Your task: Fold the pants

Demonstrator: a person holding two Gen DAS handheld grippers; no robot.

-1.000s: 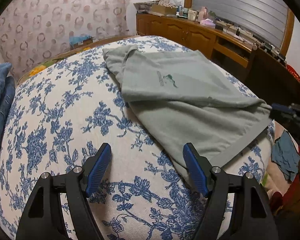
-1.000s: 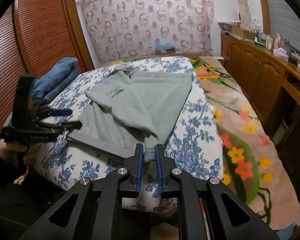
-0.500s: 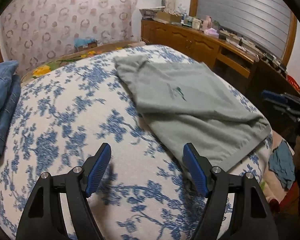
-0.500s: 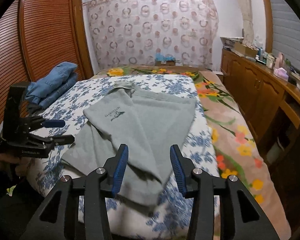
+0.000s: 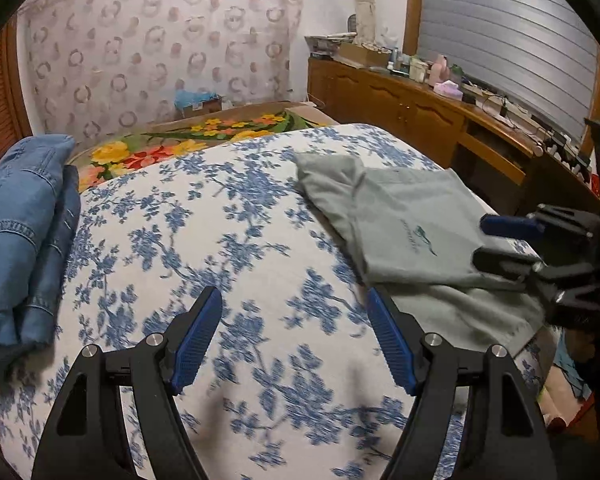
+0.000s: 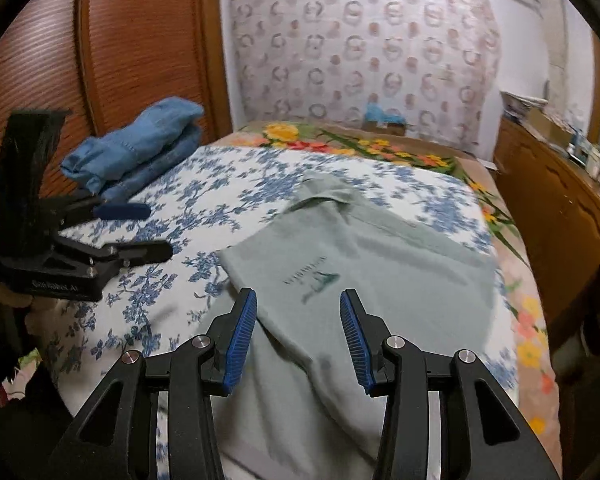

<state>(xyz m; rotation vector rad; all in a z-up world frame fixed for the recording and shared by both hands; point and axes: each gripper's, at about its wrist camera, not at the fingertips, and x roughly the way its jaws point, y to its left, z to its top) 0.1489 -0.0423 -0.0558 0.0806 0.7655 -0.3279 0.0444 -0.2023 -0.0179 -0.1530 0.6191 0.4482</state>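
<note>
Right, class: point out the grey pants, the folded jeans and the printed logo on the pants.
grey pants (image 6: pixel 400 240), right wrist view, on the flat upper layer of cloth.
folded jeans (image 5: pixel 20 216), left wrist view, on the top fold of the denim.
printed logo (image 6: pixel 316 280), right wrist view, on the dark print.

Right tool (image 6: pixel 298 336): a second ago clamped on a bunched edge of the grey-green pants (image 6: pixel 364 272) at the bed's near edge; now let go, jaws apart, hovering above the cloth with nothing pinched. The released fabric has dropped flat onto the folded pile. Right tool has come in over the bed, nearer the printed logo (image 6: pixel 314 280).

Left tool (image 5: pixel 294 342): has drawn away from the pants' lower hem toward the bare blue-flowered bedspread (image 5: pixel 204 232); hem no longer under its right finger.
</note>
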